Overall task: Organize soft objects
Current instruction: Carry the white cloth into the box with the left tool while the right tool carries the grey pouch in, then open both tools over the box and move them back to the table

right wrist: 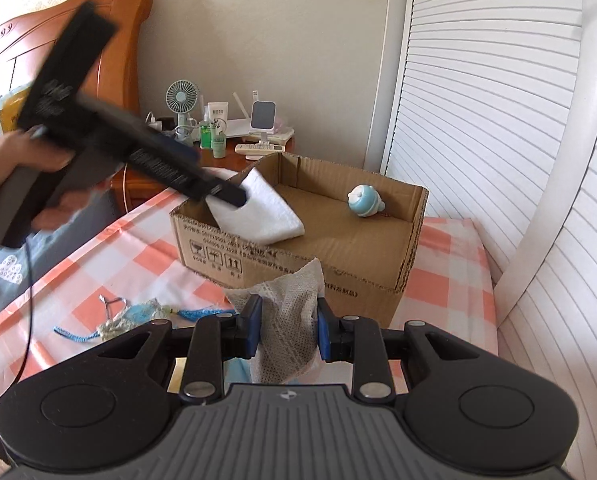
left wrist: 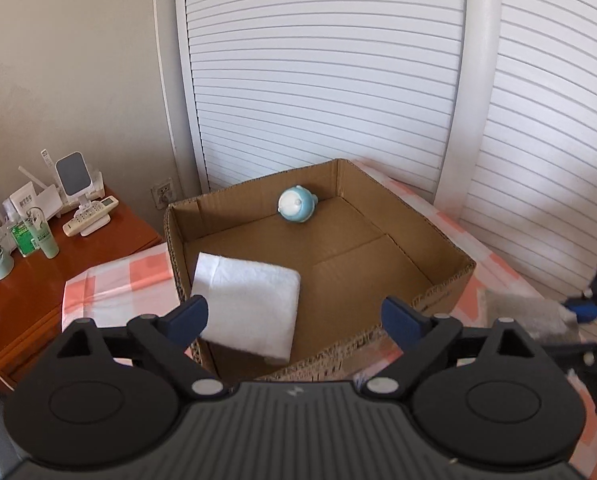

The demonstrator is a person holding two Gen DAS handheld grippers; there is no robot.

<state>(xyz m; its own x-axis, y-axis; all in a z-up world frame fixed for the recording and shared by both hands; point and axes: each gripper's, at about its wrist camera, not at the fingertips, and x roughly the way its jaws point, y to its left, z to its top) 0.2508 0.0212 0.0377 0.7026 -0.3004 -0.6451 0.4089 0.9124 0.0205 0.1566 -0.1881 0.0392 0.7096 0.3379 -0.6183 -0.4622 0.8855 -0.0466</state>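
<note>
White folded towel (left wrist: 246, 304) lying tilted against the near-left wall of the cardboard box (left wrist: 438, 240), left gripper (left wrist: 294, 316) spreading wide just above it, right gripper (right wrist: 289, 326) pinching a grey knitted cloth (right wrist: 288, 332) near the box.

My left gripper (left wrist: 294, 316) hangs above the near edge of the box (left wrist: 442, 292), the folded towel (left wrist: 250, 304) just beyond my spread jaws. The round toy (left wrist: 296, 208) lies at the box's far wall. My right gripper (right wrist: 289, 330), before the box, pinches a mesh cloth (right wrist: 290, 320).
</note>
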